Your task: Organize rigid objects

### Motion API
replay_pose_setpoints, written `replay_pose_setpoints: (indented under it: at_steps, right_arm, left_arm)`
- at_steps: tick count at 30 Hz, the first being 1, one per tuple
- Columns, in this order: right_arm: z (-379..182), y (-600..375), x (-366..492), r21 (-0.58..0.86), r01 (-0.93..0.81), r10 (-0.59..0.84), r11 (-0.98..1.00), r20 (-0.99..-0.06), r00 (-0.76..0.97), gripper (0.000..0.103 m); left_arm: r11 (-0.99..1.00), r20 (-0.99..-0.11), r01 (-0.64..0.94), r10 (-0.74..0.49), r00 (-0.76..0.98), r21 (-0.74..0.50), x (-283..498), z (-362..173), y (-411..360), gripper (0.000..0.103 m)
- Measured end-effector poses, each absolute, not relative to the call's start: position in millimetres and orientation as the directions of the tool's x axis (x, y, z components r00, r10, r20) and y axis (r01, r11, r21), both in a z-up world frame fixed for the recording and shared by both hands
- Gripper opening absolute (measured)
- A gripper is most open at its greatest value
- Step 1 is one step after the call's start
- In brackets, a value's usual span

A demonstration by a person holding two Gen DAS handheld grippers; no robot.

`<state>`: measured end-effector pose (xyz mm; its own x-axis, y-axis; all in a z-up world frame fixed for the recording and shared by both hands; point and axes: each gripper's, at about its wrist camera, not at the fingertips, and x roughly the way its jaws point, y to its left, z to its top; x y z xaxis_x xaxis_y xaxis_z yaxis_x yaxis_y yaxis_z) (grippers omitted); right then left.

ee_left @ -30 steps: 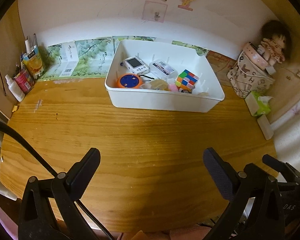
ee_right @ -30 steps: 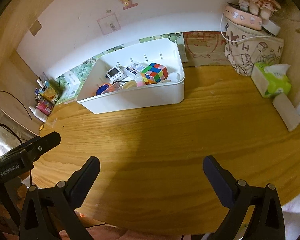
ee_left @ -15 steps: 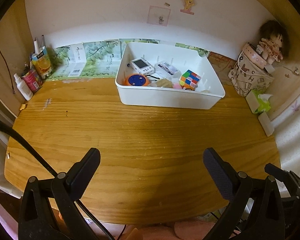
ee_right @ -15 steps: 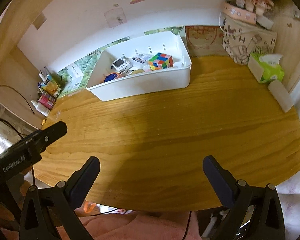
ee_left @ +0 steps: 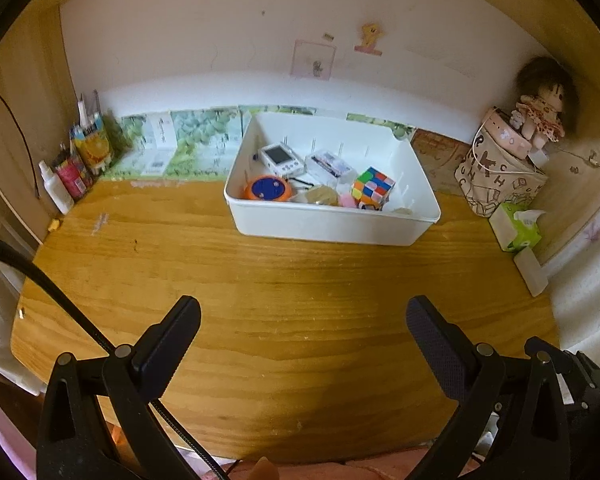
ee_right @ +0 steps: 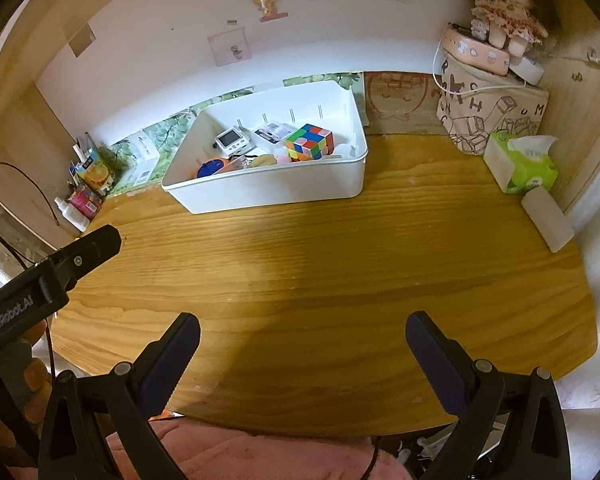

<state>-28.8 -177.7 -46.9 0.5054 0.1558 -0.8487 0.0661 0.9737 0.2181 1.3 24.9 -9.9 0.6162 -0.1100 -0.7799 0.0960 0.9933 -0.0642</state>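
Fingers of my left gripper [ee_left: 303, 332] and right gripper [ee_right: 302, 336] gape wide, empty; the multicoloured plastic puzzle cube [ee_right: 309, 142] sits in the white plastic bin [ee_right: 276, 192]; stiff, light, I'd pinch opposite flat faces.

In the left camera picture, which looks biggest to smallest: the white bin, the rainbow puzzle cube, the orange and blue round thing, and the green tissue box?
1. White bin, by far.
2. Green tissue box.
3. and 4. Puzzle cube and orange and blue round thing look alike, so no ranking there.
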Motion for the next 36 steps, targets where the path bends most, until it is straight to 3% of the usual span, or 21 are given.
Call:
replay_pose_setpoints:
  at_steps: [23, 36]
  right_arm:
    - [-46, -184, -6, 0.182, 0.076, 0.116, 0.980, -0.844, 0.523, 0.103]
    - [-48, -174, -3, 0.145, 0.041, 0.106, 0.989, -0.861, 0.498, 0.103]
  left_arm:
    - [0.994, -0.731, 0.107, -0.059, 0.680, 0.019, 10, 0, 9, 0.102]
    - [0.994, -0.754, 0.108, -0.083, 0.652, -0.017, 14, -5, 13, 0.102]
